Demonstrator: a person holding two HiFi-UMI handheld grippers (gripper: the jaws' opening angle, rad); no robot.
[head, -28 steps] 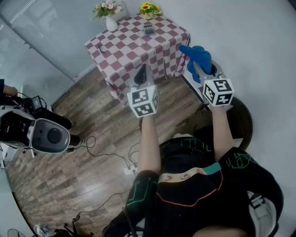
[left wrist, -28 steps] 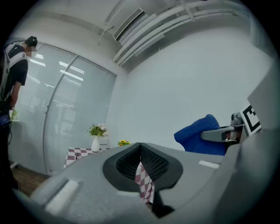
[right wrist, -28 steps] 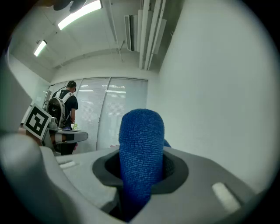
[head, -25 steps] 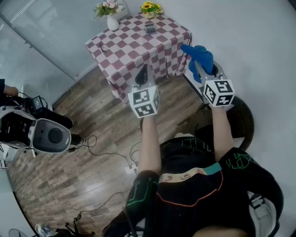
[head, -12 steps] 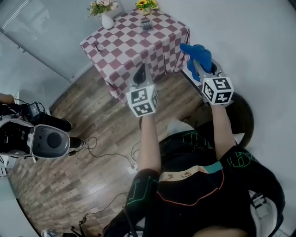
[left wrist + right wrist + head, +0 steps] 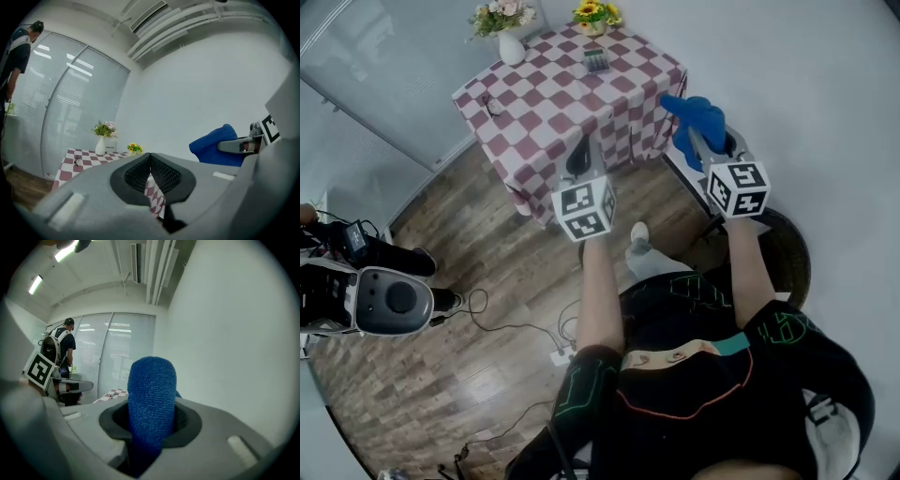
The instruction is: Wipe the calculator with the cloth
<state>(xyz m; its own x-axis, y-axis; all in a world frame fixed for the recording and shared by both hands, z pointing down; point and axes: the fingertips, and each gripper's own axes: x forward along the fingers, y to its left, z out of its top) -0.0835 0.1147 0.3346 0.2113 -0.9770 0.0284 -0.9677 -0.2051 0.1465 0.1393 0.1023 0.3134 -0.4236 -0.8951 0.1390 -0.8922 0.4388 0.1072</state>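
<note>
A dark calculator (image 6: 597,60) lies near the far edge of a checkered table (image 6: 546,98) in the head view. My right gripper (image 6: 697,139) is shut on a blue cloth (image 6: 695,119), held in the air to the right of the table; the cloth (image 6: 151,401) bulges up between the jaws in the right gripper view. My left gripper (image 6: 582,153) is shut with nothing in it, over the table's near edge; its jaws meet in the left gripper view (image 6: 150,174). The blue cloth (image 6: 215,145) also shows at the right there.
A white vase of flowers (image 6: 508,37) and a small pot of yellow flowers (image 6: 592,18) stand at the table's back. A small dark object (image 6: 492,105) lies at the table's left. A machine (image 6: 366,295) and cables (image 6: 511,323) are on the wooden floor. A person (image 6: 61,352) stands by the windows.
The table has come closer and lower in the head view as I step toward it; a foot now shows. Both grippers hold their pose, the cloth still gripped.
</note>
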